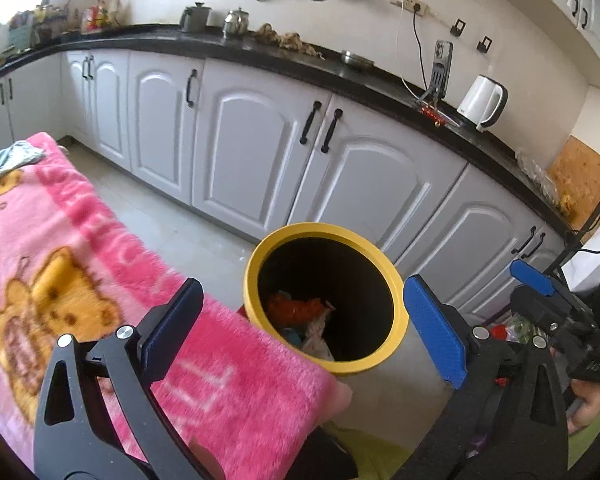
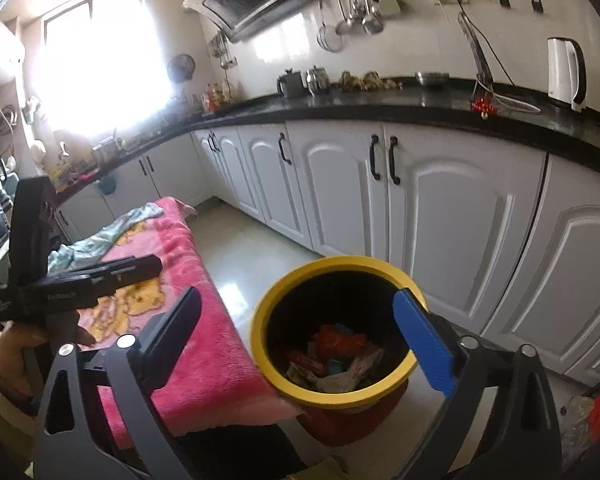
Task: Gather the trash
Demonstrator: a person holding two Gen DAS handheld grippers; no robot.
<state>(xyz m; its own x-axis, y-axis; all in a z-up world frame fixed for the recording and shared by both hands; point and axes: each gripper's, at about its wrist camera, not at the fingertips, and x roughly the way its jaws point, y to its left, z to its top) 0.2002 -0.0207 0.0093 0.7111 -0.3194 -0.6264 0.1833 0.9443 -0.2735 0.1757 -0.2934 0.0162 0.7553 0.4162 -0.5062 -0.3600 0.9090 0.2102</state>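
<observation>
A yellow-rimmed trash bin (image 1: pixel 256 264) (image 2: pixel 257 332) stands on the floor by the corner of a pink blanket (image 1: pixel 80 260) (image 2: pixel 180 264). Crumpled wrappers (image 1: pixel 300 308) (image 2: pixel 336 340), orange, white and blue, lie inside its dark well. My left gripper (image 1: pixel 300 328) hangs open above and in front of the bin mouth, with nothing between its fingers. My right gripper (image 2: pixel 300 340) is open too, empty, its blue pad (image 2: pixel 420 344) over the bin's right rim. In the right wrist view, a hand (image 2: pixel 28 340) holds the left gripper's handle at the left edge.
White cabinets (image 1: pixel 252 160) (image 2: pixel 440 220) under a black counter (image 1: pixel 364 84) run behind the bin. A kettle (image 1: pixel 482 100) (image 2: pixel 566 74) and a phone on a stand (image 1: pixel 440 68) sit on it. A pale cloth (image 2: pixel 100 244) lies on the blanket. Something red (image 2: pixel 340 420) is under the bin.
</observation>
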